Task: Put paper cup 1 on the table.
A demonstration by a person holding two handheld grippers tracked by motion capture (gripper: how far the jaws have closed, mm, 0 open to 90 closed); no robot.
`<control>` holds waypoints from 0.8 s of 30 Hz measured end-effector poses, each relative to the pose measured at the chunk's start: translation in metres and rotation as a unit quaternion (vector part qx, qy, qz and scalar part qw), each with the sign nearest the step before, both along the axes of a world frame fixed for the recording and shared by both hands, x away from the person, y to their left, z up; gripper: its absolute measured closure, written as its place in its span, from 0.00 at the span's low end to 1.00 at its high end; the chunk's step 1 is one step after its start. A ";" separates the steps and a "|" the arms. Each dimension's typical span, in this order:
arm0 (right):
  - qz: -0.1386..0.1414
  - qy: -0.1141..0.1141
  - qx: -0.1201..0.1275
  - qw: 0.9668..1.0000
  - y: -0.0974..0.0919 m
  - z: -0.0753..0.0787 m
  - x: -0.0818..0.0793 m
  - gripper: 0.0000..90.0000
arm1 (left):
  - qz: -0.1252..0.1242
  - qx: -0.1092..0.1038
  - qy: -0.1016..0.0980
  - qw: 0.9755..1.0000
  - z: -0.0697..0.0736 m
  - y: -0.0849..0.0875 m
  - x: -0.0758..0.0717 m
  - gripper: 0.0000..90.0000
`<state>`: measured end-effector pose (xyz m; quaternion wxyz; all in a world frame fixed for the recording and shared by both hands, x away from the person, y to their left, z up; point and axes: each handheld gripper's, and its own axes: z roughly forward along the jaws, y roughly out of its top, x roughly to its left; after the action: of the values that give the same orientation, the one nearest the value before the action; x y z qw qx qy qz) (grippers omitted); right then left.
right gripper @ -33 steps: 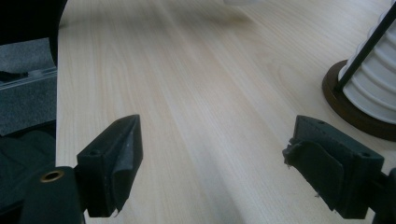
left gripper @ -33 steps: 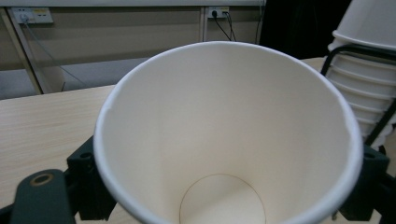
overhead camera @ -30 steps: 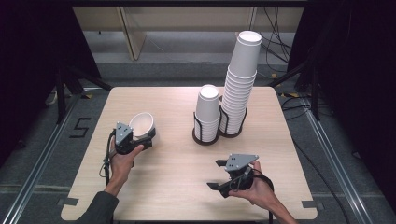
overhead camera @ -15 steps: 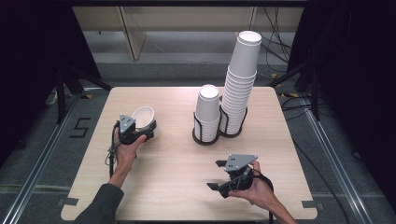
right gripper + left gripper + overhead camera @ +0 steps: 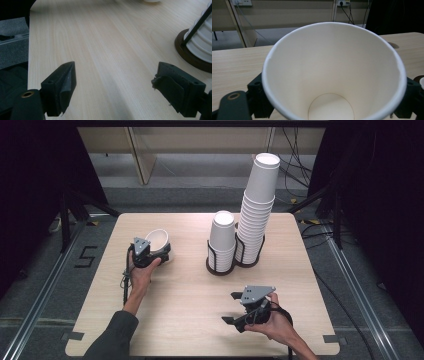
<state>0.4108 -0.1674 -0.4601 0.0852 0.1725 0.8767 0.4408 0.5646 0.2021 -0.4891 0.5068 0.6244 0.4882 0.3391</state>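
My left gripper (image 5: 159, 251) is shut on a white paper cup (image 5: 157, 239) over the left part of the wooden table (image 5: 190, 290). In the left gripper view the cup (image 5: 332, 75) is tilted with its empty mouth toward the camera, a black jaw on either side of it. My right gripper (image 5: 229, 307) stands open low over the table's front right, with nothing between its fingers (image 5: 62, 85). A short stack of white cups (image 5: 221, 237) stands in a black wire holder, and a tall stack (image 5: 257, 205) stands in a second holder beside it.
The two holders' dark round bases (image 5: 220, 269) sit at the table's middle back; one base (image 5: 190, 56) lies just ahead of the right gripper. A cable (image 5: 125, 285) trails from the left gripper along the forearm. Dark stands flank the table.
The left hand has carried the cup a little to the right and farther onto the table, toward the stacks. The right hand has kept still.
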 end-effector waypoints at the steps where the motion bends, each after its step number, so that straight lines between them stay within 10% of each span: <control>1: 0.000 0.000 0.000 1.000 0.000 0.000 0.000 0.20 | 0.000 0.001 -0.001 1.000 0.000 0.000 0.002 0.15; 24: 0.005 -0.001 0.004 1.000 0.001 0.001 -0.002 0.20 | 0.005 0.058 0.012 0.998 -0.003 -0.012 0.016 0.12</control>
<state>0.4092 -0.1665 -0.4595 0.0833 0.1683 0.8757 0.4449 0.5807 0.1897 -0.4924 0.4623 0.6544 0.4768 0.3615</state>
